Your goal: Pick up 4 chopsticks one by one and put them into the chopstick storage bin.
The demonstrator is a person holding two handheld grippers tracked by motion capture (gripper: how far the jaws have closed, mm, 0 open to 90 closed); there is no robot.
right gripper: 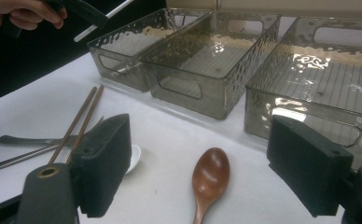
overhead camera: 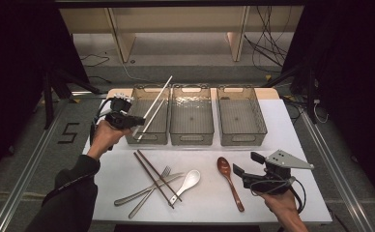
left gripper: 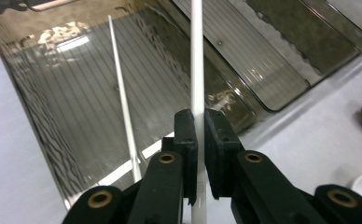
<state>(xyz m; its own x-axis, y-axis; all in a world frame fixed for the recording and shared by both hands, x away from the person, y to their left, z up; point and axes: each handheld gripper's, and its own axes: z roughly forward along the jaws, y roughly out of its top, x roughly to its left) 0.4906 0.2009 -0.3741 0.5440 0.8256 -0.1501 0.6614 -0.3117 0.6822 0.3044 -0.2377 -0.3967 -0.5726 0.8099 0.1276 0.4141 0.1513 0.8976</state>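
The counter [overhead camera: 272, 125] carries three smoky clear bins in a row; the left bin [overhead camera: 149, 121] is where the work happens, with one white chopstick [left gripper: 123, 102] already lying slantwise inside it. Below the bins lie brown chopsticks [overhead camera: 152, 176], a fork [overhead camera: 149, 191], a white spoon [overhead camera: 188, 181] and a wooden spoon [overhead camera: 228, 180].

The left tongs [left gripper: 197, 140] are clamped narrow on a second white chopstick [left gripper: 197, 56], held near its lower end and tilted up over the left bin. It looks light, stiff and smooth, so it likely pivots or slips in a pinch this far from its middle; a hold nearer the centre would steady it.

The right tongs [right gripper: 198, 168] stand wide and empty, hovering over the wooden spoon.
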